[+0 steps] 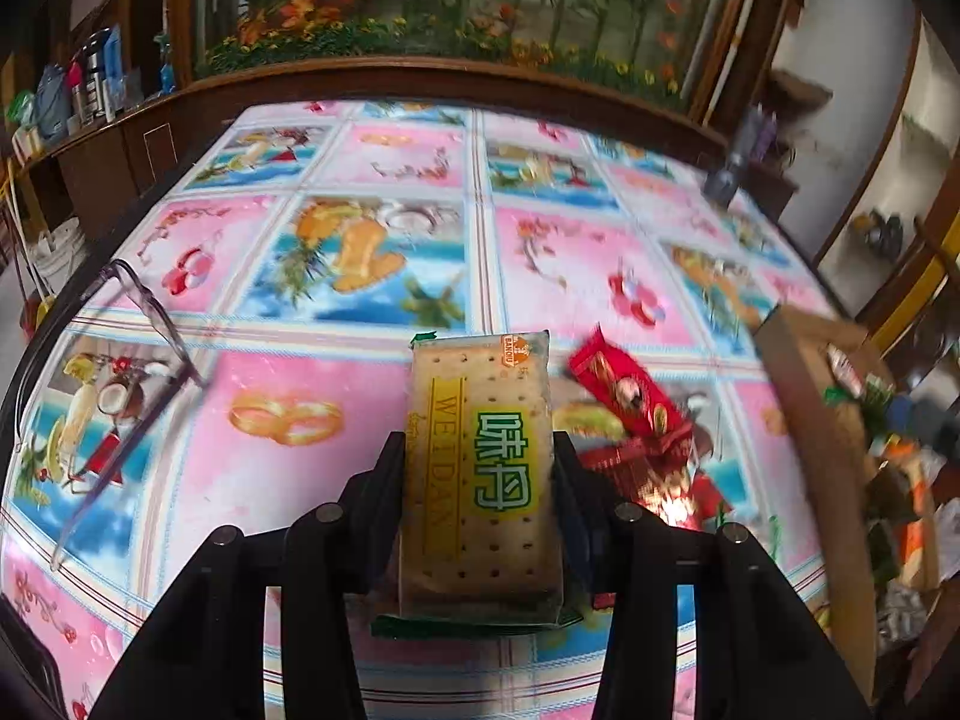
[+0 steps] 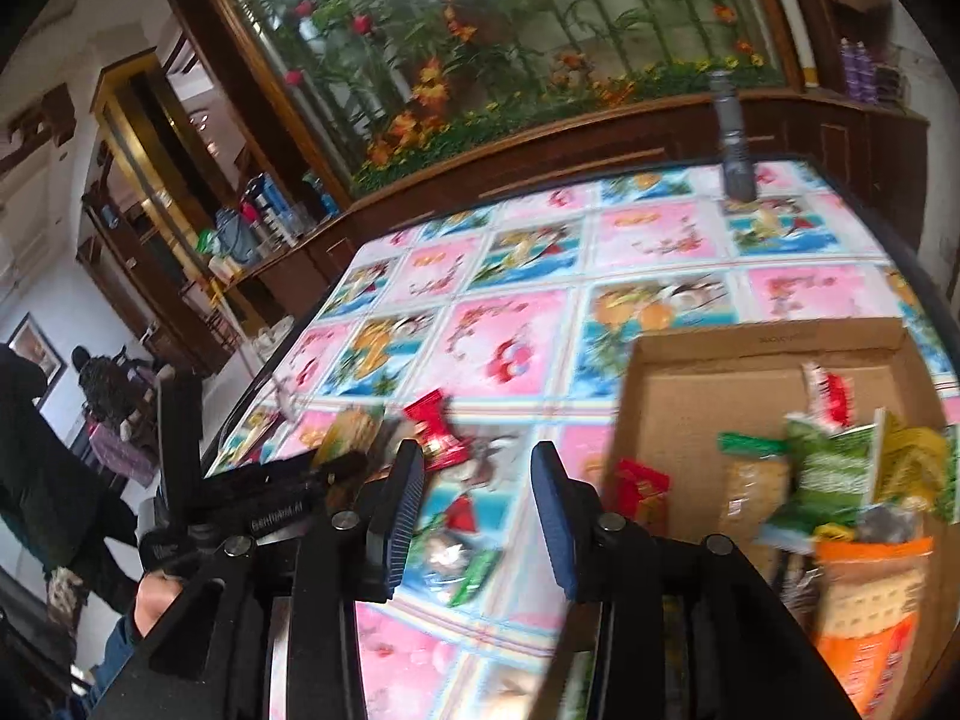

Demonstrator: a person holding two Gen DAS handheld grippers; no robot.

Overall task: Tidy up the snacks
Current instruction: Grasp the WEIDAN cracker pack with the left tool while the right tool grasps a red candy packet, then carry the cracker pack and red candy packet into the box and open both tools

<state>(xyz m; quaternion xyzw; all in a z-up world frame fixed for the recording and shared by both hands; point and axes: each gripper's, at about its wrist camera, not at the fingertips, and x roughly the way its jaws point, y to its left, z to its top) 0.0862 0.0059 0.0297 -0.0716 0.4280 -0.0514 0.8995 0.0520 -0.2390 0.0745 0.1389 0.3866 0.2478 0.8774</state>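
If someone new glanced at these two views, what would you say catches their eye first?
Probably the pale cracker packet with green characters, clamped between the black fingers of the left gripper above the bright pink-and-blue fruit-print tablecloth. Next, the brown cardboard box at the table's right side, holding a heap of green, orange and red snack packs, with the open right gripper beside it. Red wrappers lie loose on the cloth.

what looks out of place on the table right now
Loose red snack packets lie scattered on the tablecloth outside the cardboard box, where the other snacks are piled. A pair of glasses sits near the table's edge. The left tongs hold a cracker pack.
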